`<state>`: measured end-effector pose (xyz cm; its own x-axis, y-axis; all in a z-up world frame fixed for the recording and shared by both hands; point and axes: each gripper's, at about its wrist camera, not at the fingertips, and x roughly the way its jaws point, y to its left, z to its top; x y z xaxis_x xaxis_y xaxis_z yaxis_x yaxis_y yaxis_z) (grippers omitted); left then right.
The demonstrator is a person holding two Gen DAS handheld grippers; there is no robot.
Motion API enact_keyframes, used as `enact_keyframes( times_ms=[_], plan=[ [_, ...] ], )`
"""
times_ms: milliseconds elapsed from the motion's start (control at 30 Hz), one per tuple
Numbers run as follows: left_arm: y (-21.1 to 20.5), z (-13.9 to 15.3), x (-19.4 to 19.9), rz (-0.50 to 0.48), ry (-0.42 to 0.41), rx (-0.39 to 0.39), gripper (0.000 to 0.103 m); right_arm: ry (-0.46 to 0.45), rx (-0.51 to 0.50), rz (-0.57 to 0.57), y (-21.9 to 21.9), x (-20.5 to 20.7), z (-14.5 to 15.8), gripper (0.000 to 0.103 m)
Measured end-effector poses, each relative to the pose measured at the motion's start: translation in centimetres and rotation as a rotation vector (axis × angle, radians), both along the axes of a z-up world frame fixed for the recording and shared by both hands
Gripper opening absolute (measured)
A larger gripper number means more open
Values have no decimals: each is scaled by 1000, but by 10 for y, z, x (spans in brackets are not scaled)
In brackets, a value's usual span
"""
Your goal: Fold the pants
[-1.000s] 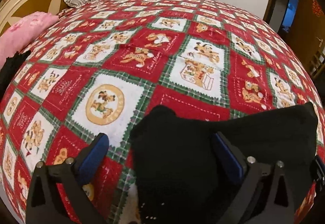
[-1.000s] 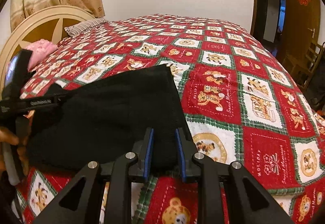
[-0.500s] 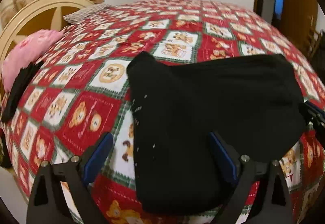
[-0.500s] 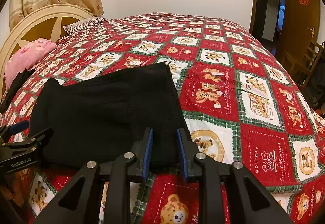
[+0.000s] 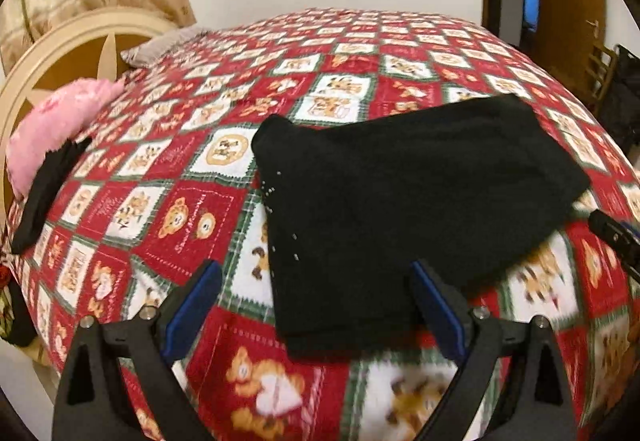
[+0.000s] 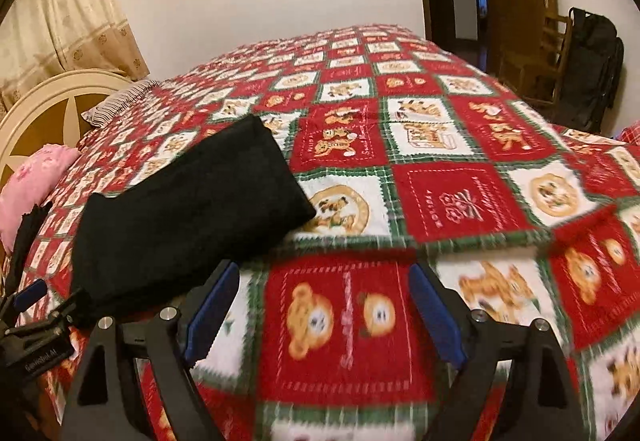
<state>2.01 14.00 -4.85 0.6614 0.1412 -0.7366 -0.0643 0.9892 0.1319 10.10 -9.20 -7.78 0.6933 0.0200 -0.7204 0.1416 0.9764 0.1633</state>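
Note:
Black pants (image 5: 400, 201) lie folded in a flat bundle on the red, white and green bear-print bedspread (image 5: 168, 209). My left gripper (image 5: 316, 281) is open just short of the bundle's near corner, which shows between the blue pads without touching them. In the right wrist view the pants (image 6: 192, 209) lie to the left. My right gripper (image 6: 324, 277) hangs beside them over bare bedspread (image 6: 460, 201); its jaws are opening and hold nothing.
A pink pillow (image 5: 52, 129) and a dark strip of cloth (image 5: 44, 193) lie at the bed's left edge by the cream headboard (image 5: 60, 53). A striped pillow (image 5: 160, 45) sits at the head. A wooden chair and a black bag (image 6: 592, 69) stand by the door.
The right gripper was nearly shut at the pants' edge; it has opened and shifted right, off the cloth. The left gripper drew back, so the whole folded bundle shows.

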Motion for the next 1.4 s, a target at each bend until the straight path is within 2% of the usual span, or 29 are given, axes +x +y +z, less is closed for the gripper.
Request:
enact_keyframes(
  times_ms=[200,467,633,767,900,1167,1400],
  plan=[
    [-12,7,-26,-44,24,65,100,55,-66,13,20,-30,7,87],
    [-20,30,-57,-95,-22,27,102,63,-82,28,28,-60,37,87],
    [-20,48,-72,-100,-66,8,102,-23,-55,37,30,-74,76,87],
    [-14,68,-79,-71,-113,-27,102,-157,-67,53,40,-89,119,87],
    [-7,88,-89,-38,-177,-52,103,-277,-84,51,50,-111,148,87],
    [4,110,-100,-10,-238,-113,103,-442,-121,37,64,-142,172,87],
    [5,118,-105,3,-269,-108,103,-477,-118,20,64,-148,175,87]
  ],
)
